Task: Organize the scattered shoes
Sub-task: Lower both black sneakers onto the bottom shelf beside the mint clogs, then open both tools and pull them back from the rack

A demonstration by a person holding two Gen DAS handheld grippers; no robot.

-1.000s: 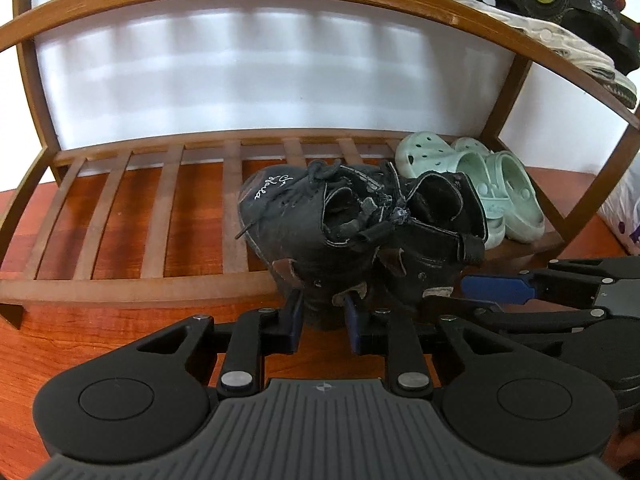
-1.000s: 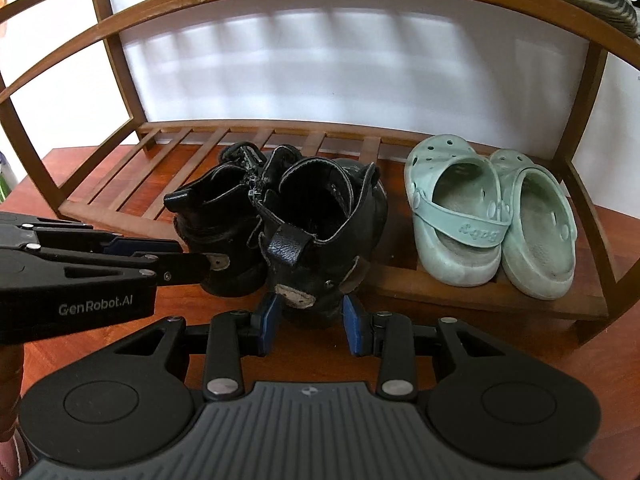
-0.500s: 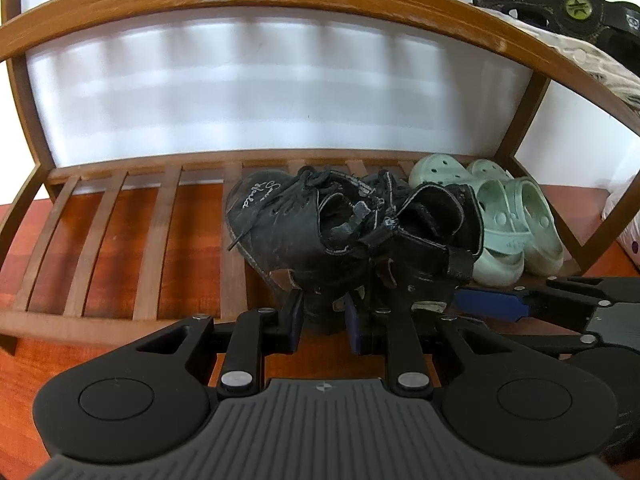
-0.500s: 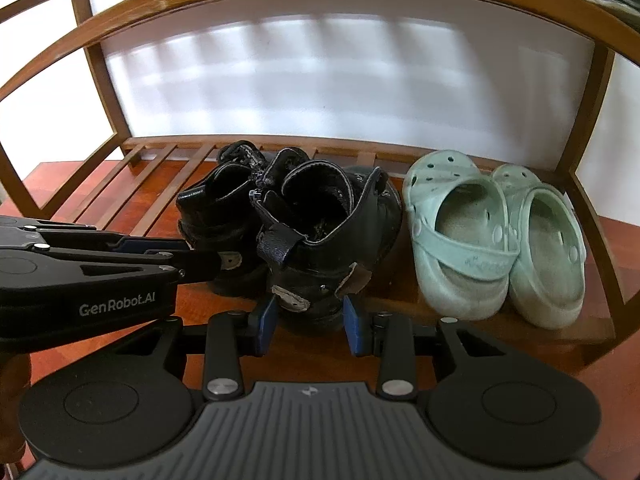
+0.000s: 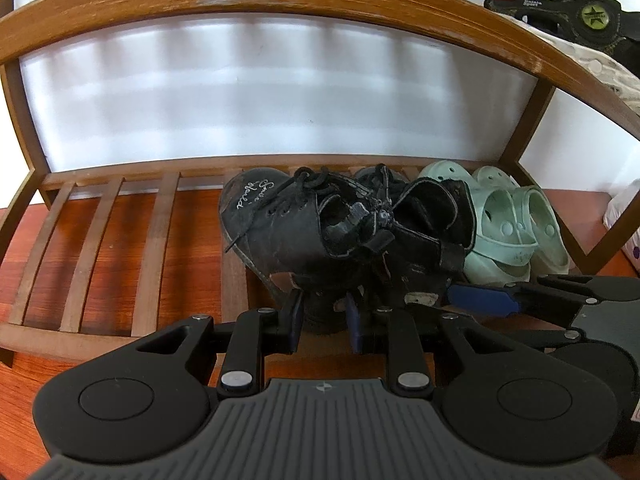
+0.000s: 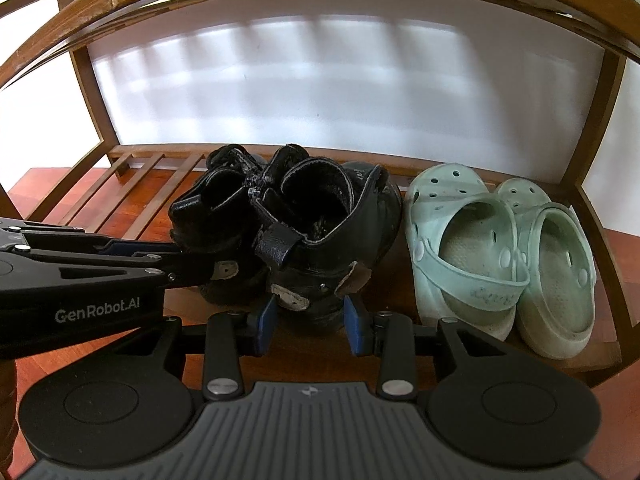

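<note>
On the lower shelf [image 5: 120,240], left gripper [image 5: 323,316] and right gripper [image 6: 310,320] each clamp a black boot's heel, left boot [image 5: 280,224] and right boot [image 6: 320,224]. Placement step appears in hand; next, both should open and draw straight back.

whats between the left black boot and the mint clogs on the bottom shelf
The other black boot, held at its heel by the right gripper, stands between the left black boot and the mint clogs; the right wrist view shows it.

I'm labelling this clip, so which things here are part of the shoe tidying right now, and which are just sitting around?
In the job:
left black boot, held by the left claw
right black boot, held by the right claw
wooden shoe rack

Just sitting there:
green clogs
black sandal on the upper shelf
</note>
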